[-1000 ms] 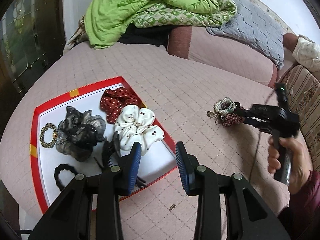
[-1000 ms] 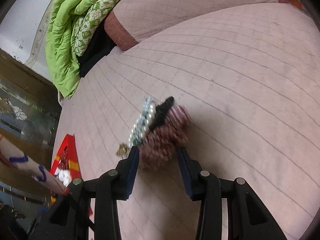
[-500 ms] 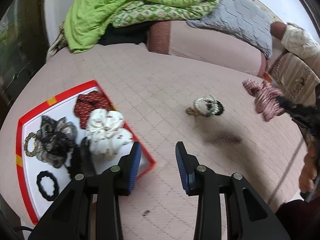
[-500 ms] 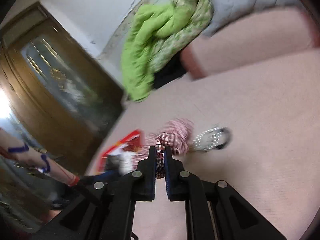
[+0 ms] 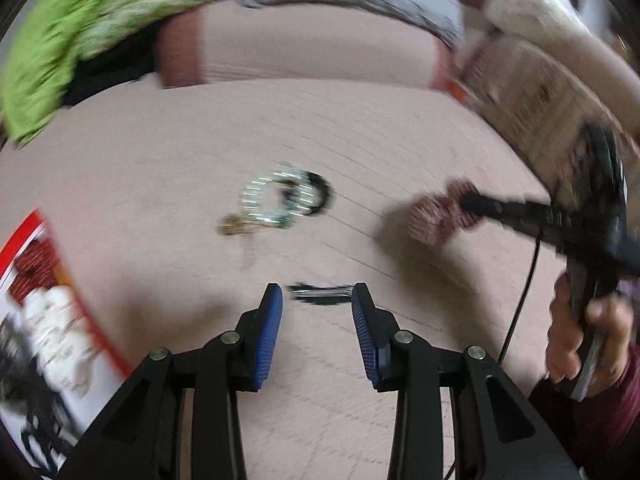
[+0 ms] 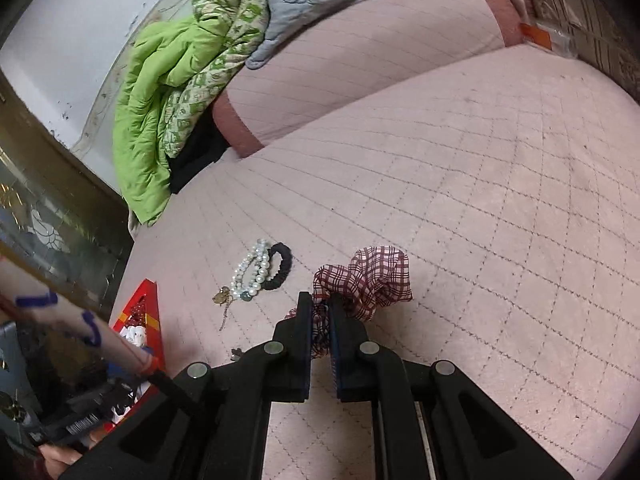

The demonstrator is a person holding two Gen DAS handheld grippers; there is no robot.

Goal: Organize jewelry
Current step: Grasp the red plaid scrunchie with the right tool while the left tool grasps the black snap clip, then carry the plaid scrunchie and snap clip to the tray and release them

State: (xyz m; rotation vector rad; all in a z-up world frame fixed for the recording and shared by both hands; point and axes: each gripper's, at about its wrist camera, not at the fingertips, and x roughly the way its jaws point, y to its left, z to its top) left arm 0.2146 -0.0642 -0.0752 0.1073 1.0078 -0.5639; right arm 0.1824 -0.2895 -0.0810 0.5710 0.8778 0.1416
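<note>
Right claw: clamped tight on the red-and-white plaid fabric scrunchie, which is held above the pink quilted bed cover. Left claw: blue pads partly apart, holding nothing, over a small dark hair clip lying on the cover. A white pearl bracelet touches a black elastic hair tie, with a small gold charm just beside them. The red-rimmed white tray sits at the left edge, holding other scrunchies
</note>
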